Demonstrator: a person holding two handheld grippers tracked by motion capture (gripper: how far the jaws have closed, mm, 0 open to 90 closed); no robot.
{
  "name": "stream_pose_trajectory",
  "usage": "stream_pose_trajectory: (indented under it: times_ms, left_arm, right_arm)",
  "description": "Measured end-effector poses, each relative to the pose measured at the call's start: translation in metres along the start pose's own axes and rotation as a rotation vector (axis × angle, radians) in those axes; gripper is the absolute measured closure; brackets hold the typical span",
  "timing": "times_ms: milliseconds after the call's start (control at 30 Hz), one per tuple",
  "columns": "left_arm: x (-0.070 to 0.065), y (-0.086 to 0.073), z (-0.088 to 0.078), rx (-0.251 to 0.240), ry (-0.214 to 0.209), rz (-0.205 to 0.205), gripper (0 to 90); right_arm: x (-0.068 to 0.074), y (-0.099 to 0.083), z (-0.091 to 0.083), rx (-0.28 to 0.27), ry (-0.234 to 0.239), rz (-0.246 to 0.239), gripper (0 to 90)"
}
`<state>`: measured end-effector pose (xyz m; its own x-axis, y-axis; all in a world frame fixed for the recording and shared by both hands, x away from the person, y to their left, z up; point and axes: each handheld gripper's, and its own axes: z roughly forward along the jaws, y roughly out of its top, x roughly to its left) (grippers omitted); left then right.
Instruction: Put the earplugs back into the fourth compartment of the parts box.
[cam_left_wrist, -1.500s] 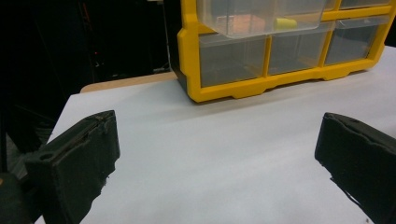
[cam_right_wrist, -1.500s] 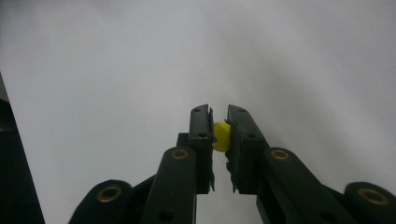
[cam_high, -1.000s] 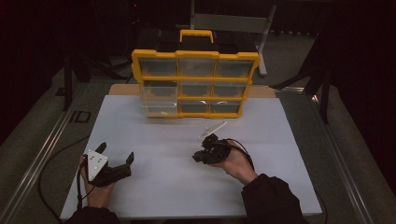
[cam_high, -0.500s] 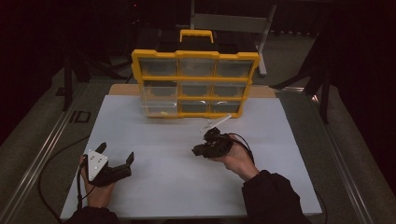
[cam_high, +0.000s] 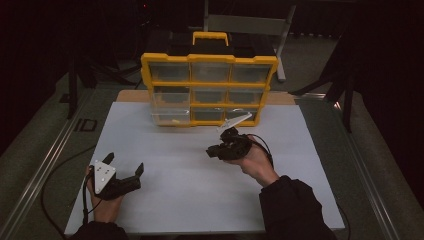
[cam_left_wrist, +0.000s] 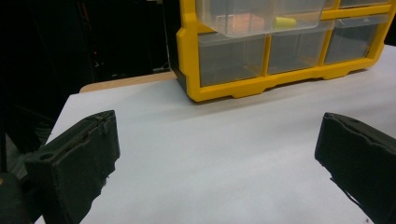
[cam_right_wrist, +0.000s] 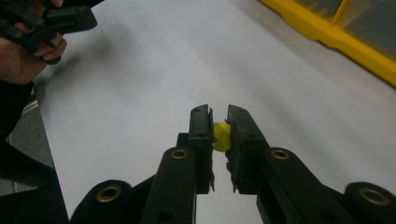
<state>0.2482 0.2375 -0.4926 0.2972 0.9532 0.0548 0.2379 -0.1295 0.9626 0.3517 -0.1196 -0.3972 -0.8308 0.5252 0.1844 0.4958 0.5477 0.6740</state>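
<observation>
Right gripper view: the right claw (cam_right_wrist: 220, 122), rising from the bottom centre of the frame, has its two black jaws clamped on one small yellow piece (cam_right_wrist: 222, 136), pinched between the pads near their tips and held above the white counter (cam_right_wrist: 140, 84). At the upper left of this frame sits the left claw (cam_right_wrist: 51, 21) in the person's hand; at the upper right runs one yellow edge of the drawer cabinet (cam_right_wrist: 327, 32).

High view: the right claw (cam_high: 225, 147) lies right of centre, just in front of the cabinet (cam_high: 209, 90); the left claw (cam_high: 124, 170) lies at lower left, well apart from it. Two hands and two claws are counted. The cabinet stands at upper centre with one yellow handle on top and nine clear drawers in three rows of three; the lower-left drawer (cam_high: 171, 117) is pulled slightly out.

Left gripper view: the left claw's two jaws stand wide apart at the lower left and lower right corners, nothing between them, with the bare counter (cam_left_wrist: 210, 154) beneath. The open drawer (cam_left_wrist: 243, 21) at top centre holds one yellow piece (cam_left_wrist: 285, 21) and one orange piece (cam_left_wrist: 250, 20).
</observation>
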Motion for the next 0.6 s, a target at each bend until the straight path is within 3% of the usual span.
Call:
stream_pose_trajectory:
  times_ms: [600]
  left_arm:
    - [0.000, 0.000, 0.000, -0.002, 0.000, 0.001, 0.9]
  right_arm:
    - [-0.008, 0.030, -0.012, -0.050, -0.029, 0.000, 80.7]
